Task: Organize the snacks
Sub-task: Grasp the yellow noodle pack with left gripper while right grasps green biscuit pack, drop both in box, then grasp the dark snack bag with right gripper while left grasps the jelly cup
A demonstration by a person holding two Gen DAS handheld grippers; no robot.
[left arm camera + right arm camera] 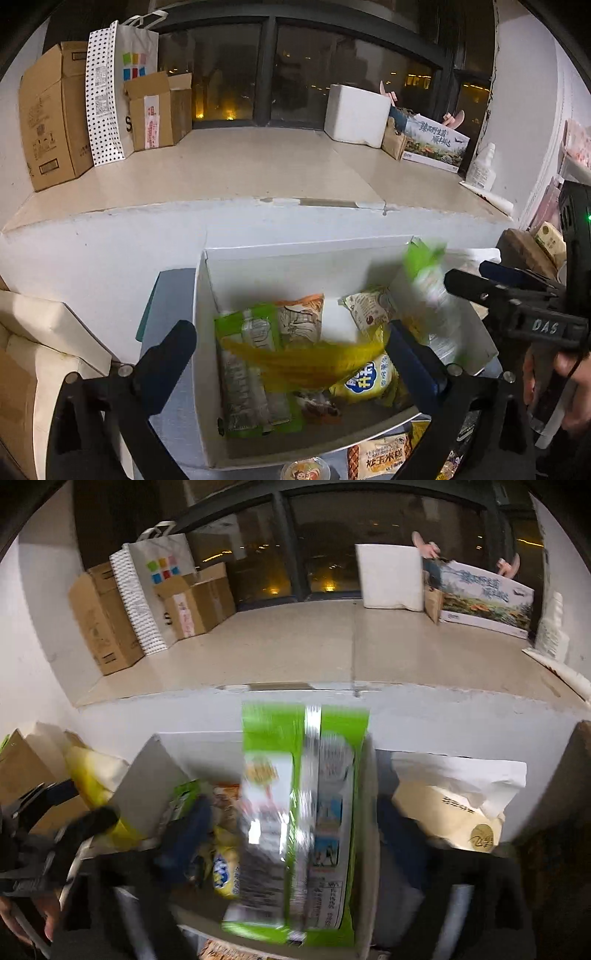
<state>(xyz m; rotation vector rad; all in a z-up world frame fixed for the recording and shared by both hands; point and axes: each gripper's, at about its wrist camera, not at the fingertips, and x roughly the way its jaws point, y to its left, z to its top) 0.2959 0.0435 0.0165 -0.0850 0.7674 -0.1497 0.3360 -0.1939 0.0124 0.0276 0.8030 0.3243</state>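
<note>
We count two grippers over one white box [201, 332] that sits below a window ledge [236, 166]. At the left, the left gripper [291, 349] stands wide open above the box with nothing pressed between its fingers; a yellow packet [306, 363] shows as a blurred streak between them, free of both pads. In the box we make out a green packet [255, 365] lying lengthwise along the left wall, two pale printed packets at the back, a white block between them and a yellow bag [373, 380] with blue lettering. Further right, a large green-and-white snack bag [303, 812] is smeared by motion over the box's right side, between the right gripper's [291, 834] spread fingers; neither pad presses it, so that gripper is open too. Print on the bags is unreadable. Two more snacks are cut off by the bottom edge of the left view.
</note>
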